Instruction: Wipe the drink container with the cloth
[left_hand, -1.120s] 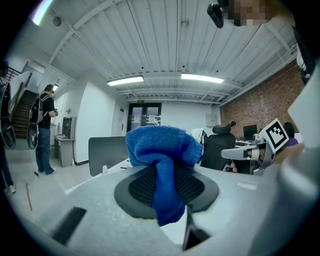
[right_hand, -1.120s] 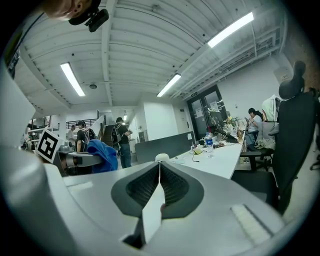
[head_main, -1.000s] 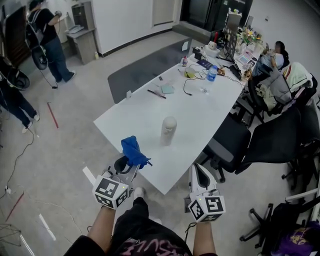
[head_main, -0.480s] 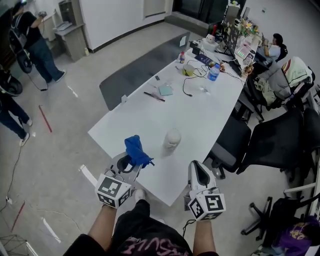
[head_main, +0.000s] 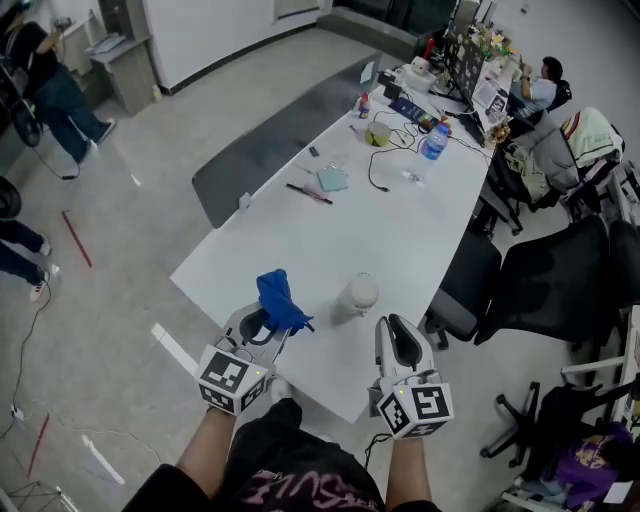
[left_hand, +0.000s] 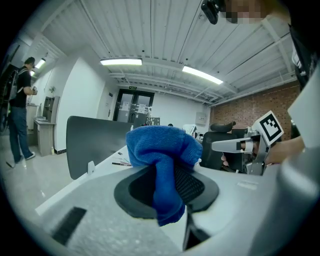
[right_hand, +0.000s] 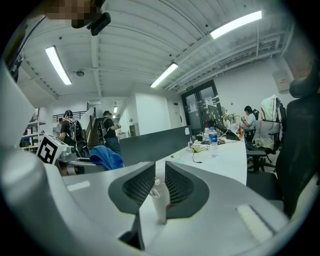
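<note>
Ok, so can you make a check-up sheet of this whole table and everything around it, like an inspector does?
Surface: long white table.
Job's things: white drink container upright near the close end; blue cloth held off the table.
Clutter: water bottle, black pen, teal notepad, all farther along the table.
Grippers: left gripper shut on the blue cloth; right gripper has just been opening, with nothing between its jaws and the container ahead of them.
Cables: black cable lying on the table.
Surroundings: black office chairs, seated person, standing person.
</note>
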